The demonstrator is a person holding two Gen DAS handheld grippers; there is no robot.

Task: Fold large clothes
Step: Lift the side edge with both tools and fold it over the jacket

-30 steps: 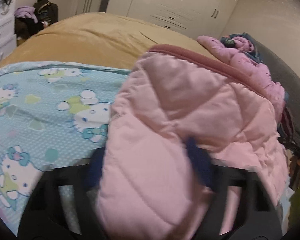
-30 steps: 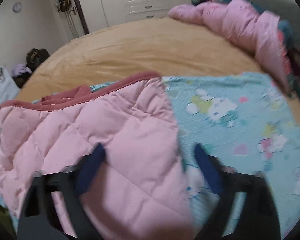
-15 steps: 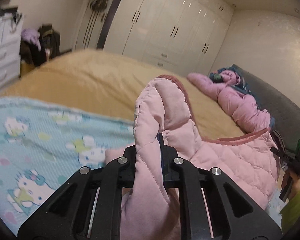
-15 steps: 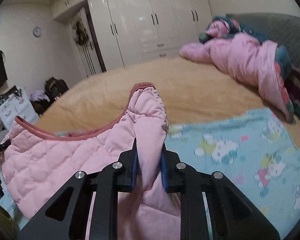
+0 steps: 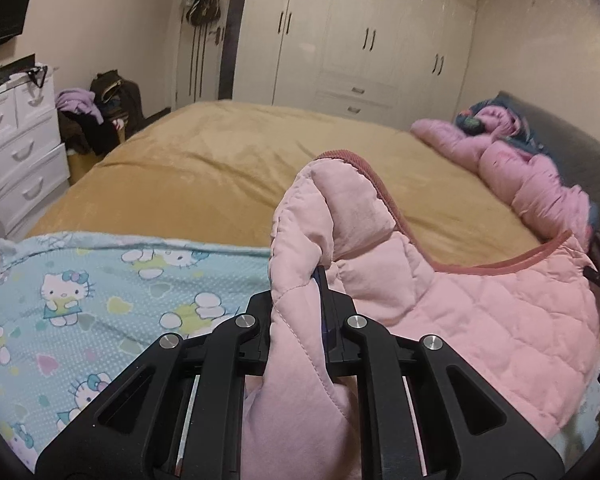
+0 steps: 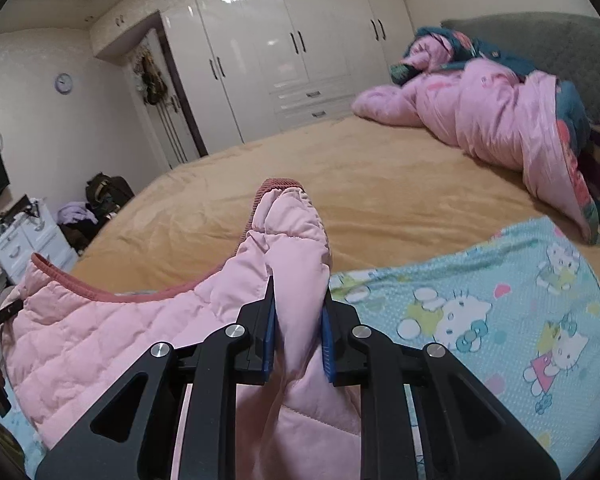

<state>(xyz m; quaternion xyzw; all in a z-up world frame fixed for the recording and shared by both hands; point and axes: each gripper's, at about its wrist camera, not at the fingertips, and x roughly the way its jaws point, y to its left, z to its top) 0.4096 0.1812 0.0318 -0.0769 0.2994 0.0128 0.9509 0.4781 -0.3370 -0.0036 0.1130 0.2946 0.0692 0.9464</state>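
Right across the room runs a wide bed (image 5: 228, 168) under a mustard cover, with white wardrobes (image 5: 364, 40) behind it and a white drawer chest (image 5: 16, 140) off to one side. Along the headboard end lies a heaped pink quilt (image 6: 488, 120). Nearer, a pale blue cartoon-cat blanket (image 5: 100, 300) is spread flat on the cover. Over it hangs the pink quilted jacket (image 5: 480, 320), lifted by its two top corners so its darker ribbed hem (image 5: 384, 196) sags between them. The left gripper (image 5: 296, 320) is clamped tight on one bunched corner, the cloth filling the gap between its fingers. The right gripper (image 6: 298, 332) pinches the other corner between its blue pads (image 6: 269, 332), likewise closed on the fabric.
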